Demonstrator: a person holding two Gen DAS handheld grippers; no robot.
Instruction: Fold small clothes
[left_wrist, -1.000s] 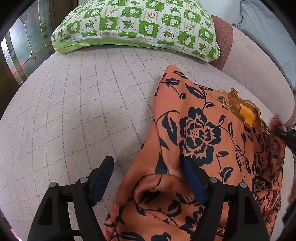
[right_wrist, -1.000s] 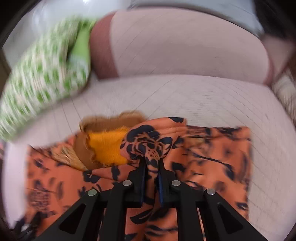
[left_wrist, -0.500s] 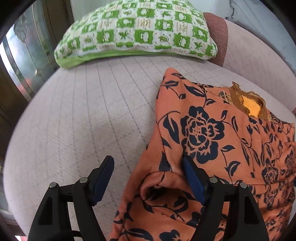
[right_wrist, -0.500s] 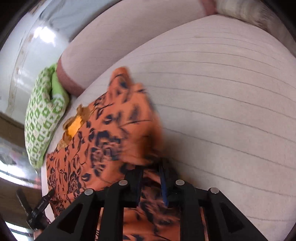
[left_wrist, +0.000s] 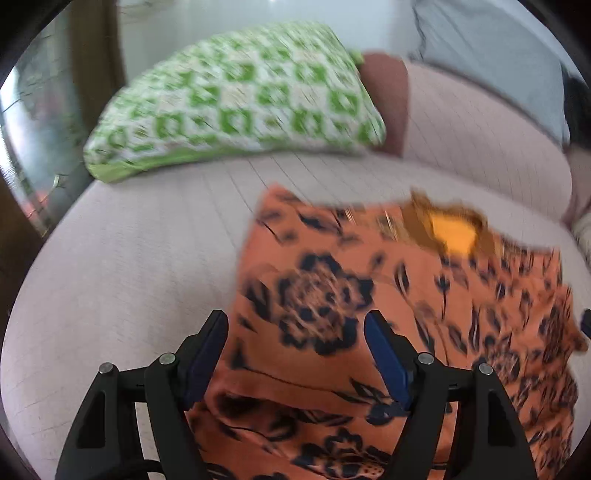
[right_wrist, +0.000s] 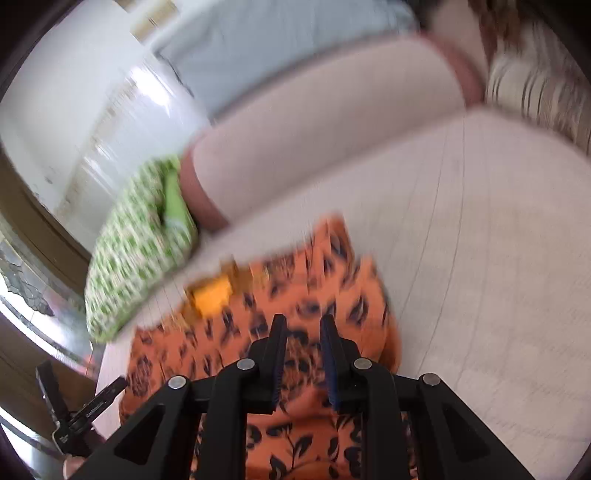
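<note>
Orange cloth printed with dark flowers, the garment (left_wrist: 388, 295), is laid flat on the pale pink cushion (left_wrist: 140, 280) of a sofa. All places below are given relative to this garment. Its brown neckline with a yellow lining (left_wrist: 452, 232) is seen at the far edge in the left wrist view; that edge is turned toward the sofa back (left_wrist: 480, 129). A green-and-white checked pillow (left_wrist: 236, 99) is propped beyond the far left corner, well apart from the cloth. Grey fabric (left_wrist: 491, 48) is draped over the sofa back, farther still.

The left gripper (left_wrist: 295, 334) is held over the near left part of the garment, its jaws spread wide. The left finger (left_wrist: 207, 347) is seen against the cloth's left edge, the right finger (left_wrist: 384, 354) over the printed cloth; no fold is pinched between them. Contact with the cloth cannot be told.

The right gripper (right_wrist: 303, 350) is held above the near right part. A narrow gap is shown between its blue pads (right_wrist: 330, 363), with printed cloth seen through the gap, lying below and not clamped. Bare cushion (right_wrist: 498, 295) extends to the right of the garment. Both views are blurred. In the right wrist view the left gripper (right_wrist: 74, 402) is seen at the garment's far left side.
</note>
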